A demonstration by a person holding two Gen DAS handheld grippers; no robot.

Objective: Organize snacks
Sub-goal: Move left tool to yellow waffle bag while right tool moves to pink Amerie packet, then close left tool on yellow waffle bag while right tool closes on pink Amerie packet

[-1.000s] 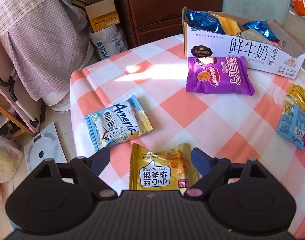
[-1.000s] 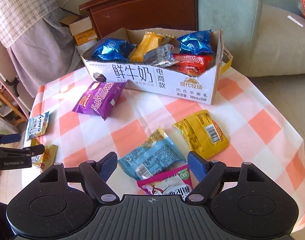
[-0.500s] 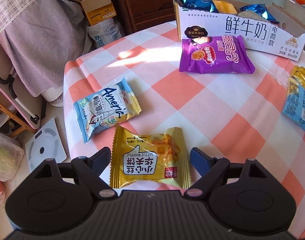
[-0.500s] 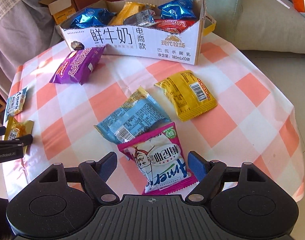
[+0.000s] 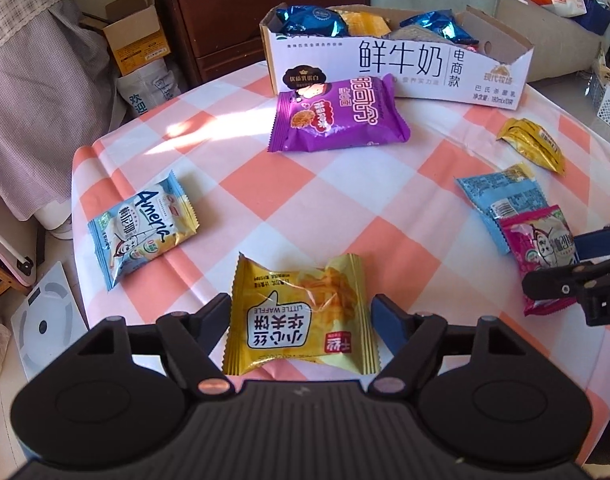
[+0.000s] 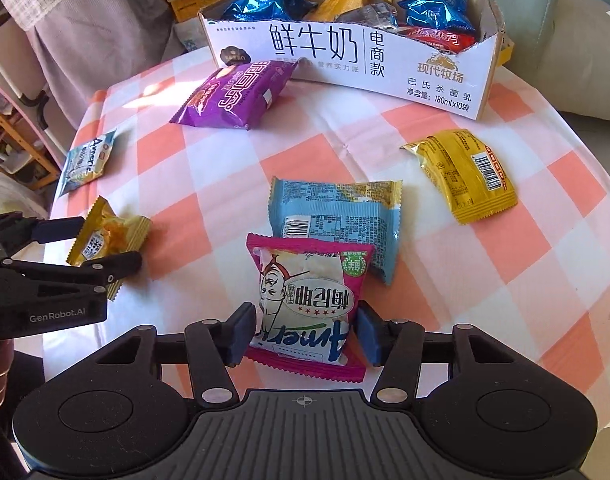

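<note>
Left-wrist view, left to right:
- Lower left: pale blue packet [image 5: 142, 231], flat on the checked bench [image 5: 265, 184], untouched.
- Lower centre: left claw [image 5: 301, 322], closing around the yellow waffle packet [image 5: 303, 322]; packet between the jaws, gap visible on each side, no pinch yet.
- Upper centre: purple packet [image 5: 337, 114], loose, lying just in front of the milk carton box [image 5: 405, 68].
- Box already loaded with several blue, yellow and red packets.
- Right: small yellow packet [image 5: 533, 150] and blue packet [image 5: 505, 204], loose on the bench.

Right-wrist view:
- Lower centre: right claw [image 6: 303, 334], closing on the pink packet [image 6: 309, 300]; pads right at its edges, firm pinch not confirmed. Pink packet overlapping the near edge of the blue one.

Progress, as judged: partly done. Some snacks boxed; six packets left on the bench, two of them framed for pickup, none lifted. Remaining: grip, carry to box, repeat for the other four.
</note>
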